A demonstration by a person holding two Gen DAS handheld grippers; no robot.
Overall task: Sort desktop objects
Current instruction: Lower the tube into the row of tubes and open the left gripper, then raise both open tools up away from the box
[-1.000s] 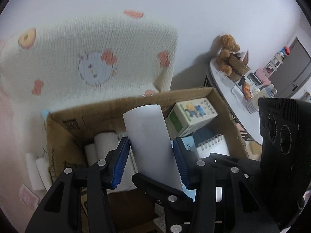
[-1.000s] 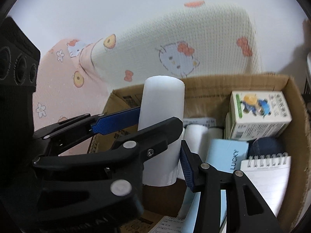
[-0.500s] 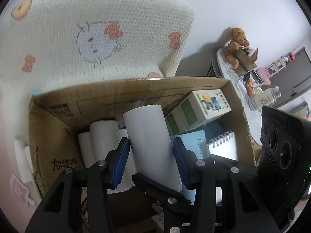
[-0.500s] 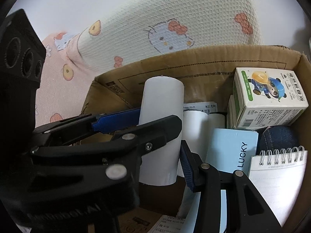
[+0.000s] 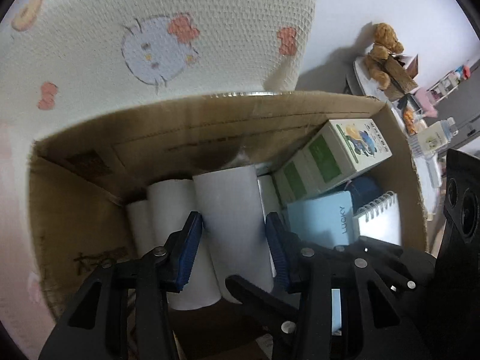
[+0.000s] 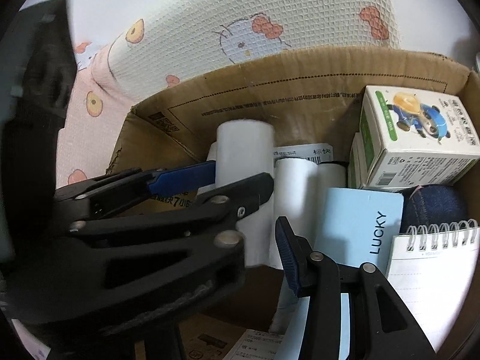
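text: "LUCKY" | on: light-blue notebook [image 6: 357, 222] | box [image 6: 300, 90] print: unreadable

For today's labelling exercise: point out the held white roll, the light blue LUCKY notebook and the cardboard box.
white roll [image 5: 237, 210], left wrist view, its side.
LUCKY notebook [image 6: 354, 219], right wrist view, cover.
cardboard box [image 6: 300, 81], right wrist view, back wall.

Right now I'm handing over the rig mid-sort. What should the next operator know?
The left gripper has a pad on each side of the roll, and its jaws are closing on it.
The right gripper is at the roll's low end. One finger is hidden, so its grip is unclear.
The roll sits low in the box, beside the other rolls.
Done: cartons, notebook and spiral pad are packed at the box's right.
Left: probably release the roll and lift both grippers clear.
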